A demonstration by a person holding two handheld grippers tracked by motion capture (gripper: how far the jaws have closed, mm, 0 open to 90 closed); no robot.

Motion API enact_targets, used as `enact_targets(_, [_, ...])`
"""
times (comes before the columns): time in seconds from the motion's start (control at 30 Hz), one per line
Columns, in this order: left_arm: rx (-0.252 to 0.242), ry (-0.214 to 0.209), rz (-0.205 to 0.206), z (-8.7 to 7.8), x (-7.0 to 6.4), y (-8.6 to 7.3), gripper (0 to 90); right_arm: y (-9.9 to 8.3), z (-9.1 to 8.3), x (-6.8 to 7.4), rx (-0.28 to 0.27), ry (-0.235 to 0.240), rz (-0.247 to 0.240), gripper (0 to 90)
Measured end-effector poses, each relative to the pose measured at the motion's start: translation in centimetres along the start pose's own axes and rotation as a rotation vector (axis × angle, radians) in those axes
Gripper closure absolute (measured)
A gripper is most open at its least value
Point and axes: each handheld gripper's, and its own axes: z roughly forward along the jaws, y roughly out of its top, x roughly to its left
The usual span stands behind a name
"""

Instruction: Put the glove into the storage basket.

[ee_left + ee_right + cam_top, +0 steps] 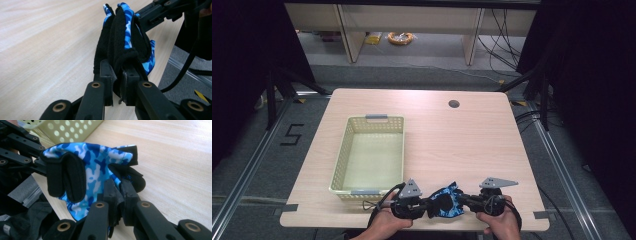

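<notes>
Spanning the gap between the two grippers, a blue camouflage glove with black padding [445,201] hangs at the near edge of the wooden table [462,145], roughly centred on the person's side. The left gripper [419,204] has its jaws closed almost fully on one end of the glove — in the left gripper view the black fabric is pinched between the two pads, and the glove [125,42] stands edge-on beyond them. The right gripper [467,201] grips the opposite end in the same manner; in the right gripper view its jaws are clamped on a black edge of the glove [95,167], whose camouflage face is turned toward the camera. Each gripper is held by one hand: left hand [384,225], right hand [502,222]. A pale yellow perforated basket [343,150] sits on the table's left half, just beyond the left gripper — its near rim lies close to the grey plate on that gripper.
</notes>
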Motion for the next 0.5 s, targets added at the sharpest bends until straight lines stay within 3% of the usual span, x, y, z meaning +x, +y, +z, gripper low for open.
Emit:
enact_targets(0.03, [-0.017,-0.015,-0.031,-0.1,-0.1,0.0,81.0,0.1,-0.1,0.2,-0.006,0.020,0.025,85.2])
enact_targets(0.07, [-0.016,-0.007,-0.013,-0.3,-0.1,0.0,81.0,0.2,-0.3,0.1,-0.009,0.003,-0.008,85.2])
enact_targets(0.1, [-0.022,-0.014,-0.012,-0.5,-0.2,0.1,81.0,0.2,-0.3,0.5,-0.022,0.026,0.036,85.2])
enact_targets(0.17, [-0.028,-0.021,-0.005,-0.9,-0.2,0.2,81.0,0.4,-0.6,0.6,-0.031,0.029,-0.003,85.2])
enact_targets(0.23, [-0.034,-0.024,-0.019,-1.4,-0.3,0.4,81.0,0.6,-1.0,1.1,-0.033,0.020,0.000,85.2])
enact_targets(0.27, [-0.035,-0.024,0.006,-1.7,-0.1,0.6,80.9,0.7,-1.2,1.4,-0.040,0.029,-0.008,85.2])
enact_targets(0.33, [-0.041,-0.033,-0.023,-2.1,-0.1,0.7,80.9,0.9,-1.5,2.3,-0.040,0.029,0.014,85.2])
enact_targets(0.37, [-0.050,-0.030,-0.012,-2.3,0.0,0.8,80.9,1.1,-1.7,2.5,-0.036,0.020,-0.008,85.2])
enact_targets(0.4, [-0.049,-0.032,-0.030,-2.6,0.0,0.8,80.8,1.4,-1.6,2.6,-0.043,0.026,-0.031,85.2])
enact_targets(0.5, [-0.046,-0.022,-0.006,-3.5,0.6,1.0,80.8,2.0,-1.5,3.2,-0.067,0.015,-0.078,85.3])
